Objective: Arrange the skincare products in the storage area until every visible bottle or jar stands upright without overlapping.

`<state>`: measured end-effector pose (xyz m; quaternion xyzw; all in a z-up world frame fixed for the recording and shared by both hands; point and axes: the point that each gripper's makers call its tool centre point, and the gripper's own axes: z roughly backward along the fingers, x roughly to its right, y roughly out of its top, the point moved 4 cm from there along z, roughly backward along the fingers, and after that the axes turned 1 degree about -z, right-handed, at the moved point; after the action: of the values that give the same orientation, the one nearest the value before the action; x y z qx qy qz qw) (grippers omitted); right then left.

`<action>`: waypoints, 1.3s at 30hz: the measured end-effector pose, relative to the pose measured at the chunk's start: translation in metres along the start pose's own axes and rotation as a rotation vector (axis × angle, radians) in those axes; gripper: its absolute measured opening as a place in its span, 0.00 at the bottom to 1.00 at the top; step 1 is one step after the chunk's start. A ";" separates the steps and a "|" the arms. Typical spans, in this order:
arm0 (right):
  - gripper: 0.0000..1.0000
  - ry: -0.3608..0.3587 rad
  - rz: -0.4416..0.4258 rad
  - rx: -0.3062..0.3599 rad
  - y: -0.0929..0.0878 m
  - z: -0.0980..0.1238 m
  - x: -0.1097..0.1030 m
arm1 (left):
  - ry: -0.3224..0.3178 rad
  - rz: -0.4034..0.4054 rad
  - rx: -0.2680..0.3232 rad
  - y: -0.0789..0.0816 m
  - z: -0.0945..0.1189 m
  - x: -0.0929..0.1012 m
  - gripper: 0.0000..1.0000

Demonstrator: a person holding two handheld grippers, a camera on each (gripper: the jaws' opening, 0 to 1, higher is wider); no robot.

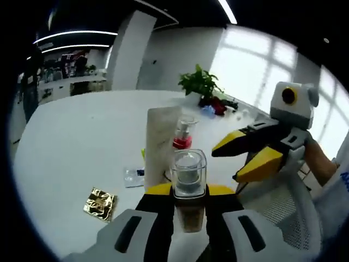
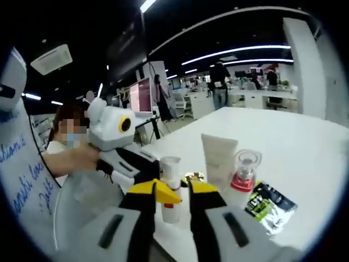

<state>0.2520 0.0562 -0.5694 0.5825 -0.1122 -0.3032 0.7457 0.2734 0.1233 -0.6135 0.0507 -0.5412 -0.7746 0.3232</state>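
Amber-filled and clear-capped, the bottle point(image 1: 188, 183) is pinched upright between the left gripper point(image 1: 189, 191) fingers above the white counter point(image 1: 82, 147), so placing seems in hand: lower it beside the cream tube point(image 1: 162, 139) while the right gripper point(image 2: 172, 188), fingers narrowly parted and empty, waits.

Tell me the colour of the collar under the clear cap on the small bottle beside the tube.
Red collar, clearest in the right gripper view.

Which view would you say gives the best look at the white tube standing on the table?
The right gripper view: the white tube stands unobstructed on the table, cap down, between the jaws and a red-based bottle. In the left gripper view the tube is partly hidden behind the clear-capped bottle held by the left gripper.
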 end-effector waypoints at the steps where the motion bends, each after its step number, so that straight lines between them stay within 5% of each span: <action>1: 0.24 0.007 -0.002 0.007 0.001 -0.001 -0.001 | -0.018 -0.007 -0.004 -0.001 -0.001 0.004 0.17; 19: 0.24 0.088 0.023 -0.014 -0.006 -0.012 -0.013 | -0.207 -0.126 -0.077 -0.012 -0.002 0.036 0.17; 28: 0.22 0.106 0.030 -0.030 -0.009 -0.012 -0.015 | -0.239 -0.158 -0.097 -0.014 -0.002 0.038 0.18; 39: 0.20 0.062 0.002 -0.017 -0.010 -0.011 -0.006 | -0.202 -0.190 -0.080 -0.013 -0.009 0.032 0.19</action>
<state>0.2492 0.0668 -0.5811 0.5853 -0.0870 -0.2855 0.7539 0.2458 0.1010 -0.6195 0.0105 -0.5324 -0.8239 0.1938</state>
